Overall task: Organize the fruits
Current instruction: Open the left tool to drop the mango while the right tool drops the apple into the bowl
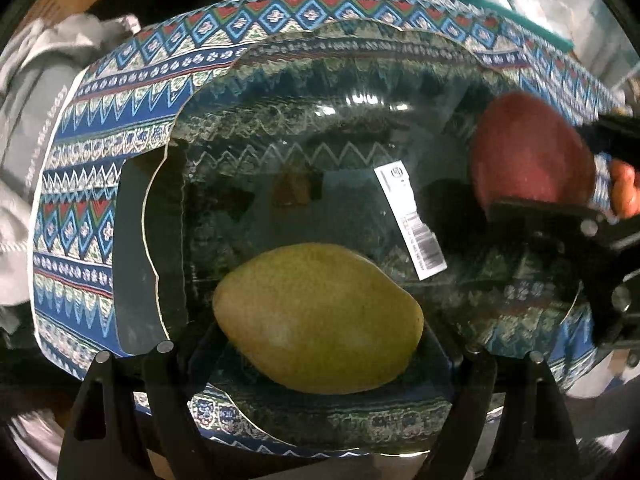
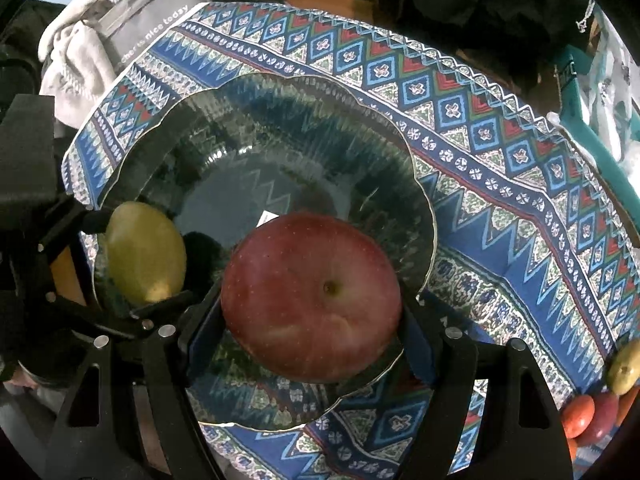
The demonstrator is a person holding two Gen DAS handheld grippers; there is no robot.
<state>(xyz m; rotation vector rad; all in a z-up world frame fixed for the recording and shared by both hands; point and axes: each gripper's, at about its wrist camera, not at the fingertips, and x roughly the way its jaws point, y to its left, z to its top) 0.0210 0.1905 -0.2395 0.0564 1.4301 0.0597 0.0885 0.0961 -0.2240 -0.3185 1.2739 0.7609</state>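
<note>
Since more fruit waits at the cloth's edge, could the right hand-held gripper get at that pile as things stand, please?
Probably not yet: the right hand-held gripper is shut on the red apple above the glass bowl. The fruit pile lies unobstructed on its right.

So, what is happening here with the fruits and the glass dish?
A person holds a tool in each hand, both over the glass dish on the patterned cloth. The left tool grips a yellow-green mango; the right tool grips a red apple. Neither fruit is released yet. More fruits wait at the cloth's edge.
</note>
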